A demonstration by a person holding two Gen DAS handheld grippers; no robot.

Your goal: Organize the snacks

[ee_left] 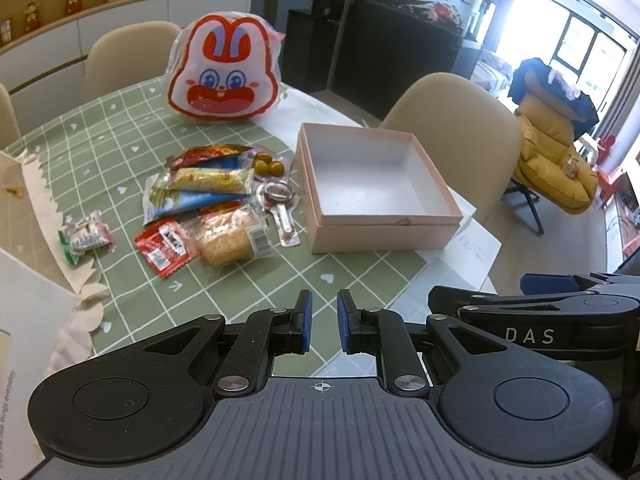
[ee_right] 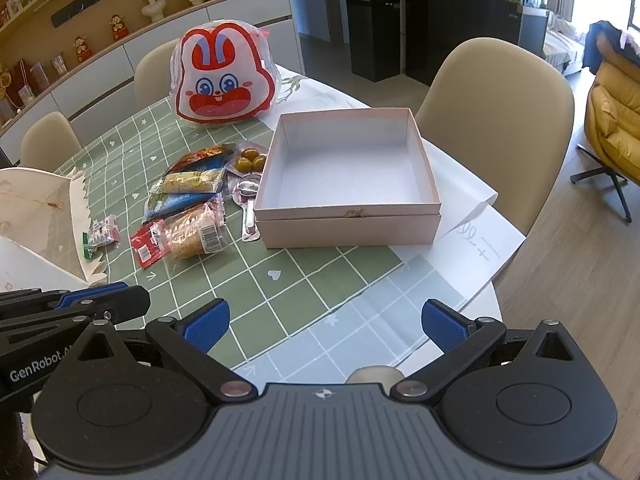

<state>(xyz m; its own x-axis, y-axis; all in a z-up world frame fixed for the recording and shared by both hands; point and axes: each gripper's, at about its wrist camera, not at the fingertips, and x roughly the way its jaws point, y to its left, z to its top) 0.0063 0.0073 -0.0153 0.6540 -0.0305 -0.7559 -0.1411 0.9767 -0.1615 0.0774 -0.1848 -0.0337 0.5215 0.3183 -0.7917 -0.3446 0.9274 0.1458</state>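
Currently one pink box [ee_right: 348, 216] sits beside scattered snacks; left gripper [ee_left: 324, 326] nearly closed, right gripper [ee_right: 324, 324] spread, both empty.

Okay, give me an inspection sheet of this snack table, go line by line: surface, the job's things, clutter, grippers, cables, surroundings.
Surface: green grid tablecloth over a white table.
Job's things: open pink box, nothing inside it; snack pile lies to its left, with a green olive pack and a small wrapped candy set apart.
Clutter: rabbit-face bag behind the snacks; white paper bag at the left edge; paper sheet under the box.
Grippers: left gripper narrowly parted, empty; right gripper wide open, empty.
Cables: nothing seen.
Surroundings: beige chairs, yellow armchair, shelf of figurines.
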